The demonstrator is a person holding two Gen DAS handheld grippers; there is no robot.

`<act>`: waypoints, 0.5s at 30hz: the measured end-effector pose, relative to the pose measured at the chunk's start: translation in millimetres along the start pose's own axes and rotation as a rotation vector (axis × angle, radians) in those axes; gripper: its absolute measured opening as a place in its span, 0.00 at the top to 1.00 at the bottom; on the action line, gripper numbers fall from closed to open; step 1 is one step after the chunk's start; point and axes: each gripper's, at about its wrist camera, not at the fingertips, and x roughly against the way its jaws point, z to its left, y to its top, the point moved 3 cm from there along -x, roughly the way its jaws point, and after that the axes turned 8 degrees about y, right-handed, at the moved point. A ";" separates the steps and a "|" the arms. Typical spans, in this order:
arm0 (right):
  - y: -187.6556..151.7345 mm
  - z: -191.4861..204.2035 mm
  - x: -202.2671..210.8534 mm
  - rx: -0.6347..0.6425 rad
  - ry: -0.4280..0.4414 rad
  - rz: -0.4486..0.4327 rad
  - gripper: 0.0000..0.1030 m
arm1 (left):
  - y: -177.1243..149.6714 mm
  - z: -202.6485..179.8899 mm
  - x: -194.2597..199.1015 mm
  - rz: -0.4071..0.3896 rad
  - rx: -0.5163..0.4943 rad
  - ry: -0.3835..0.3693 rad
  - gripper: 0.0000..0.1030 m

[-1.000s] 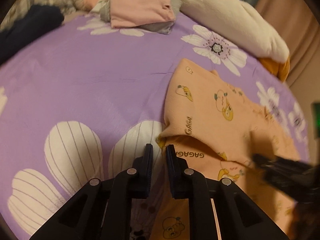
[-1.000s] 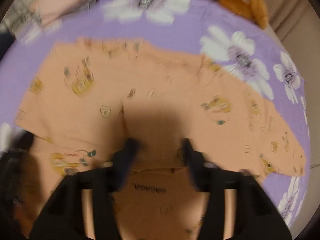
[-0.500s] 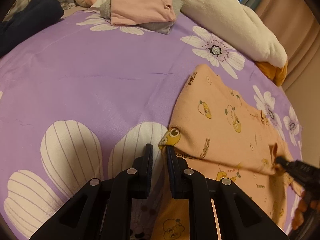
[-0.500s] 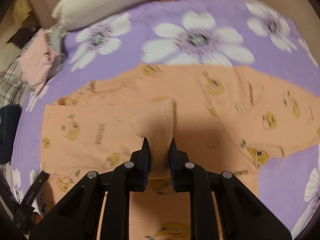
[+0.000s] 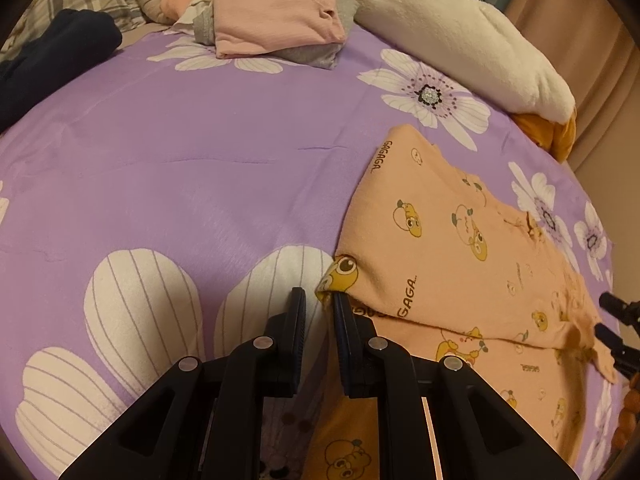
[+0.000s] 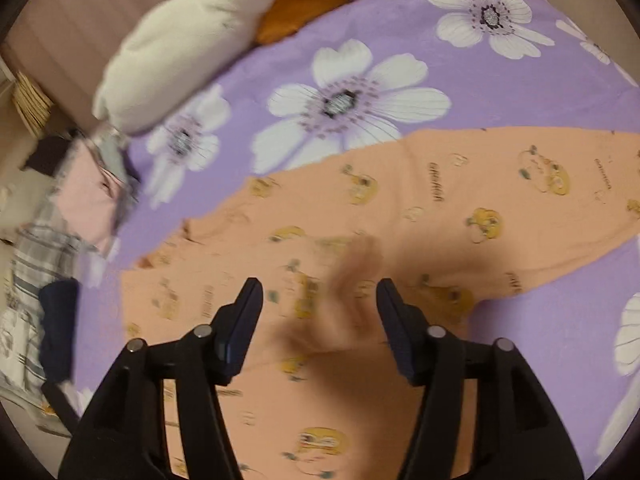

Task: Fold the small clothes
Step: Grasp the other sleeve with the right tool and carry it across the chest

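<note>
Right wrist view is motion-blurred overall: prints on the orange garment (image 6: 400, 208) smear, and the raised fold btwn the right gripper (image 6: 320, 296) jaws is a soft blur, so can't tell whether it touches either one. Pink folded clothes (image 6: 86, 200) and plaid fabric (image 6: 44, 248) at left edge are streaked, shapes unclear. In the left wrist view the right gripper (image 5: 614, 326) is cut off by the right edge, only jaw tips show. Garment's lower part is hidden behind the left gripper (image 5: 319, 300) and runs off the bottom edge. Whether the narrow-gapped left jaws pinch the garment corner can't be told. Dark navy item (image 5: 52, 56) is cropped at upper left. Orange cushion (image 5: 548, 132) mostly hidden under the white pillow (image 5: 460, 40).
</note>
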 end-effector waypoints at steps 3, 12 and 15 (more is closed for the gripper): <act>-3.9 11.8 -15.5 0.125 -0.061 0.041 0.66 | 0.1 -0.8 -0.2 -0.002 -0.006 0.003 0.85; -8.0 -35.1 2.6 0.143 -0.335 0.040 0.91 | 4.5 25.9 21.4 0.055 0.026 0.038 0.83; -3.8 -18.6 17.2 0.156 -0.227 0.013 0.88 | 6.2 38.0 40.1 0.018 0.012 0.063 0.83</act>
